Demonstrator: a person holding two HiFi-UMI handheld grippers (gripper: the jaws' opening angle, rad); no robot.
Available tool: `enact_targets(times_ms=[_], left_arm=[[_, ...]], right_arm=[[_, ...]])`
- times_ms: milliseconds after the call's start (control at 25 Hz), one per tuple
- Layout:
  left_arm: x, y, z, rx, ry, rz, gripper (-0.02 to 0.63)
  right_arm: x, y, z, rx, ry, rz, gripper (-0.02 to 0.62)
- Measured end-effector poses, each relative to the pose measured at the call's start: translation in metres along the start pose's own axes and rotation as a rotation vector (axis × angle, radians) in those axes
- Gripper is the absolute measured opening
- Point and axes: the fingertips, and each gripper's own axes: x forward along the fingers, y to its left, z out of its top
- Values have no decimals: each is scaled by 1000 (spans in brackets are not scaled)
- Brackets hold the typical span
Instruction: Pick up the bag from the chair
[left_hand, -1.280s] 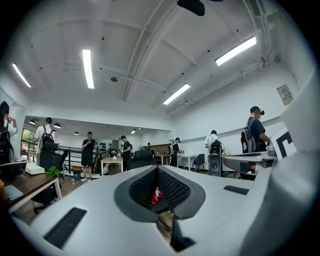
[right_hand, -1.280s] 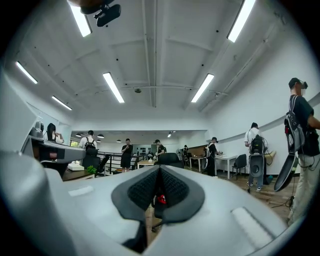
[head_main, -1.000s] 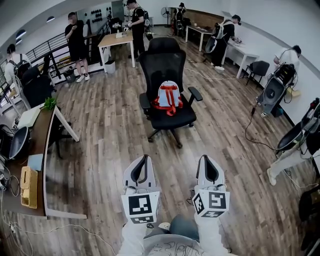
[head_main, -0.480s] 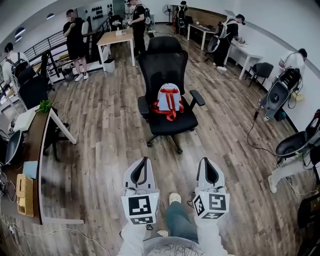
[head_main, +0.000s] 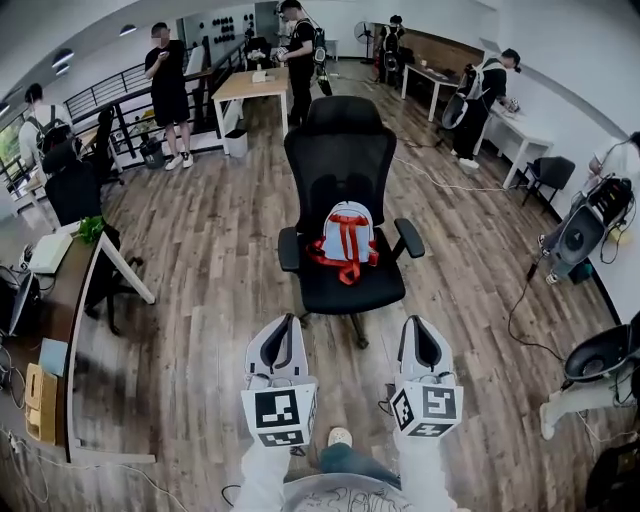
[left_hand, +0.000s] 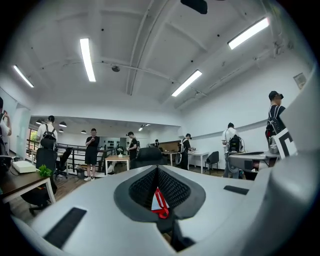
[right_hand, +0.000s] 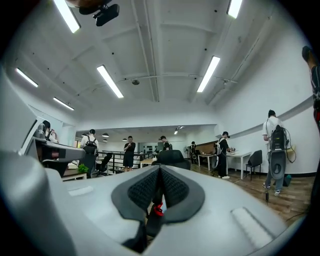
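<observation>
A small white backpack with red straps (head_main: 347, 243) stands upright on the seat of a black office chair (head_main: 345, 165), in the middle of the head view. Both grippers hang side by side well short of the chair, above the wood floor. My left gripper (head_main: 285, 325) is shut with nothing in it, and my right gripper (head_main: 421, 328) is likewise shut and empty. In the left gripper view the bag (left_hand: 159, 204) shows as a sliver in the slit between the jaws. The right gripper view shows only a red bit of the bag (right_hand: 157, 210) there.
A wooden desk (head_main: 70, 330) with a plant and boxes runs along the left. Several people stand at tables at the back and right. A cable (head_main: 520, 310) lies on the floor at the right, near a black round stand (head_main: 598, 358). My shoe (head_main: 340, 437) shows below.
The chair and the bag have come nearer and sit lower and larger in the head view. Both grippers keep their place in the view and stay shut.
</observation>
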Motion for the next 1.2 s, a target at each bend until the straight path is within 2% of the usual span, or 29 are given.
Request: enact_targets(times_ms=[280,600,1080,1200], left_arm=[[79,-2,-6,-1,33,49,5],[157,13,-20,-10,76,74,5],[333,46,-38,-7,106,-13,5],[377,58,-38,-12,102,-27,5]], right_arm=[[76,-53,-12,25,28,19,9],[150,-83,-34,41,68,18,11],[309,-121,-52,30,67,-13,12],[352,-124,-57,27,70,-11,54]])
